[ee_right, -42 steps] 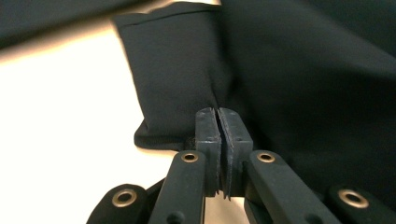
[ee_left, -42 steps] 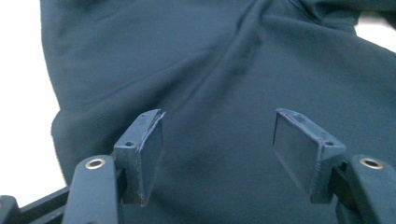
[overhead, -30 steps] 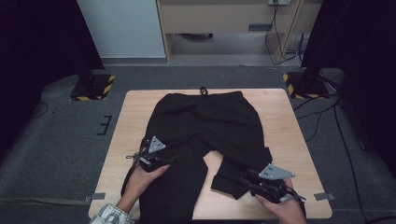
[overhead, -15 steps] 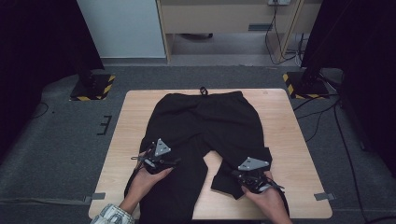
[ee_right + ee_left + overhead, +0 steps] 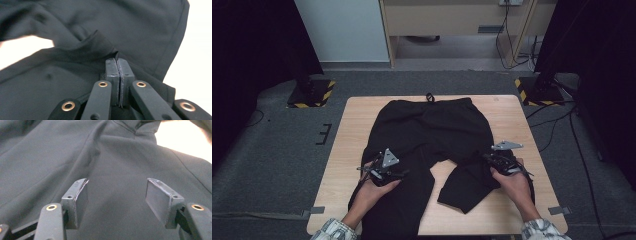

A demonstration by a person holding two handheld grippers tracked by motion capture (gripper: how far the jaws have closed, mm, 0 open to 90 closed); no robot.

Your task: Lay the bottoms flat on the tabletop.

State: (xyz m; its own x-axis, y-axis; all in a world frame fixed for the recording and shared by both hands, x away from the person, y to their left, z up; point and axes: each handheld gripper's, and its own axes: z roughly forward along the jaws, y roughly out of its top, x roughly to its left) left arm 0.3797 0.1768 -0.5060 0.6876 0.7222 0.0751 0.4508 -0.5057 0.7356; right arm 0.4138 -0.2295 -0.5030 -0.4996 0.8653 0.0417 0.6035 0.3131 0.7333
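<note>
Jaws of the right gripper (image 5: 119, 62) pinch a fold of soft, limp black trousers (image 5: 427, 130) spread on the desk (image 5: 352, 150); left gripper (image 5: 122, 192) jaws hover spread above one leg. Hems likely grip best.

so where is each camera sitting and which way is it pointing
High view: above the near side, facing forward and down on the table; both forearms, left gripper, right gripper.
Left gripper view: on that gripper, facing flat trousers between open jaws.
Right gripper view: on that gripper, jaws shut on a trouser fold.
All three share the black trousers.
</note>
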